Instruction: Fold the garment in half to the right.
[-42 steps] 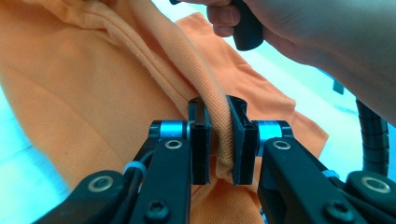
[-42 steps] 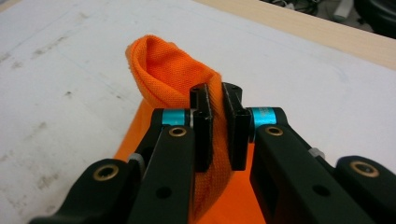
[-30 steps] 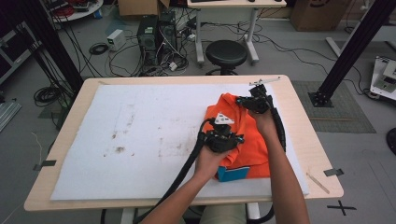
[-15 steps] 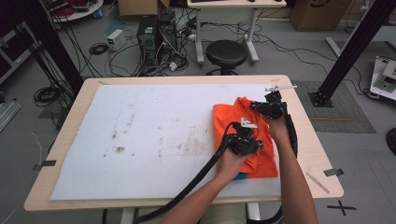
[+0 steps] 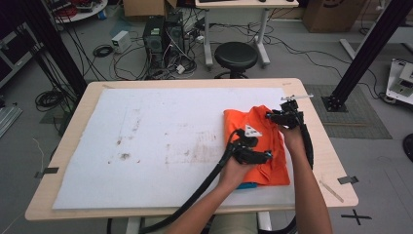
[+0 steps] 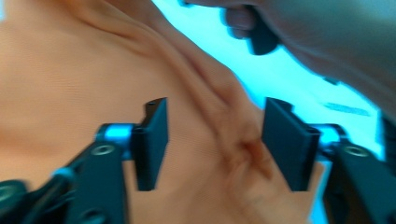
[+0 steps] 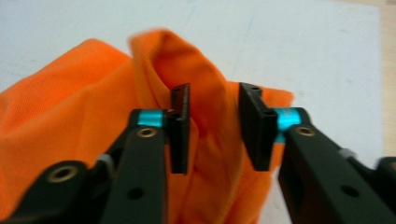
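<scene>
- High view: I see the orange garment (image 5: 263,146) lying crumpled on the white sheet (image 5: 160,141) that covers the worktop (image 5: 68,146), toward its right side and near the front edge; a blue scrap (image 5: 247,185) peeks out from under its near hem; my left gripper (image 5: 253,155) sits low over the cloth's near half, its thick black cable (image 5: 204,187) trailing back toward the front edge; my right gripper (image 5: 287,117) hovers at the garment's far right corner, the person's forearms coming in from below; a black stool (image 5: 236,56) stands beyond the worktop among loose floor cables.
- Left gripper view: the fingers (image 6: 152,142) stand wide, having just been opening; a raised ridge of orange cloth runs between them, closer to the right-hand one, though the picture is blurred and I cannot tell whether that finger brushes the fold; neither pad presses it; the other hand (image 6: 299,32) shows at the top right, over the pale sheet.
- Right gripper view: the fingers (image 7: 180,128) are at a moderate gap and have just been opening; an upright fold of the garment rises between them, seemingly touching the left-hand one and clear of the right-hand one, so nothing is clamped; the white sheet lies behind, with a strip of bare wood at the right edge.
</scene>
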`<state>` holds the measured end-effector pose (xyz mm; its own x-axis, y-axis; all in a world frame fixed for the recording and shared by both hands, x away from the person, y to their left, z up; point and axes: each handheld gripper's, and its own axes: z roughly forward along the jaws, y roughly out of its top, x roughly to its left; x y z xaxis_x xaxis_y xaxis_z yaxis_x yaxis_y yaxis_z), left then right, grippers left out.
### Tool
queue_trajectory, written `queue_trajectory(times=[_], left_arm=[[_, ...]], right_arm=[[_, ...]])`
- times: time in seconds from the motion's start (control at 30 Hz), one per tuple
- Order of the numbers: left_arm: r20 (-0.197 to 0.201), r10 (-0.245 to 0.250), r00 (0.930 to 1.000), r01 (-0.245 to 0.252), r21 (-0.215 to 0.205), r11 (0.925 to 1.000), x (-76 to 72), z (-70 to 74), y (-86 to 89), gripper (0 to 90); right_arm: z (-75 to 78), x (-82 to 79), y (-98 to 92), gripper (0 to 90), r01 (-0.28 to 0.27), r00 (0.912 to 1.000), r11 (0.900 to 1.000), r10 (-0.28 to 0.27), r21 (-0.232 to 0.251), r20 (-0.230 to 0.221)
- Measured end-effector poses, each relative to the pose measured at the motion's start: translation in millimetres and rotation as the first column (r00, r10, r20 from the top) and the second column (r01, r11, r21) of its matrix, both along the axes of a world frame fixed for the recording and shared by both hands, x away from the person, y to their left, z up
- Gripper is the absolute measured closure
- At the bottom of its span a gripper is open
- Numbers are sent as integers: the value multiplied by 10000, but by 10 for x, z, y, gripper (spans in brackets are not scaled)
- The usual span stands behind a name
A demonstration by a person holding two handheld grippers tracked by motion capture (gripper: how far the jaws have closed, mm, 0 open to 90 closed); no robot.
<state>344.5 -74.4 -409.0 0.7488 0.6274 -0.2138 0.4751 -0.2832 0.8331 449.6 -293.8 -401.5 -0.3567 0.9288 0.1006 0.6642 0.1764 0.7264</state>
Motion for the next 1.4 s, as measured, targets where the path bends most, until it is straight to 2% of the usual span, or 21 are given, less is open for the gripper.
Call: queue_trajectory(times=[0.13,0.2,0.27,0.3,0.33,0.4,0.5,0.57,0.6,0.73,0.9,1.03,1.07,1.1,1.13,1.2,1.23,1.4], left_arm=[[709,649,9954,-632,-253,9977,18,-21,386,276],[1054,1102,9883,-1074,-317,9937,32,-39,584,228],[1393,1244,9824,-1241,-104,9922,53,-58,775,225],[1619,1382,9771,-1387,-78,9903,63,-65,898,225],[1729,1454,9742,-1466,-57,9892,68,-68,973,225],[1798,1809,9669,-1819,-109,9833,90,-73,1165,225],[1756,2106,9617,-2126,-74,9771,130,-80,1419,225],[1728,2206,9599,-2228,-71,9748,155,-76,1568,225],[1699,2247,9595,-2271,-54,9739,165,-72,1636,225],[1707,2520,9526,-2556,-6,9668,204,-59,1871,225],[1814,2710,9453,-2781,141,9605,252,5,2119,225],[1868,2960,9367,-3036,124,9527,266,58,2295,225],[1863,3003,9355,-3079,130,9513,261,60,2334,225],[1857,3026,9348,-3104,138,9505,255,58,2369,225],[1861,3051,9340,-3128,132,9497,249,50,2401,225],[1829,3114,9325,-3187,115,9478,243,26,2453,225],[1807,3106,9332,-3180,128,9480,239,14,2477,225],[1888,3067,9329,-3140,96,9494,169,-54,2572,225]], right_arm=[[54,-36,-74,585,382,9991,9993,-381,-55,160],[101,-64,-79,567,423,9984,9989,-415,-188,396],[154,-86,-65,556,428,9971,9988,-413,-220,633],[180,-94,-54,560,349,9963,9990,-326,-278,796],[201,-104,-33,585,258,9951,9995,-241,-167,955],[209,-101,3,589,53,9956,9999,-39,-147,937],[188,-56,117,599,-403,9959,9990,417,-184,798],[163,-10,197,606,-586,9967,9977,605,-353,534],[150,14,237,636,-622,9972,9971,639,-446,395],[120,85,315,866,40,9995,9877,12,-1561,330],[80,174,247,876,838,9965,9722,-829,-2189,131],[-11,255,161,875,1400,9878,9529,-1531,-2691,-282],[-42,270,141,873,1486,9845,9448,-1691,-2921,-462],[-71,280,122,863,1575,9813,9418,-1830,-2970,-597],[-91,281,96,828,1603,9804,9467,-1856,-2795,-662],[-104,257,65,756,1504,9846,9609,-1669,-2323,-529],[-97,241,58,715,1433,9865,9648,-1571,-2203,-465],[-4,101,34,660,1112,9934,9822,-1140,-1516,-93]])
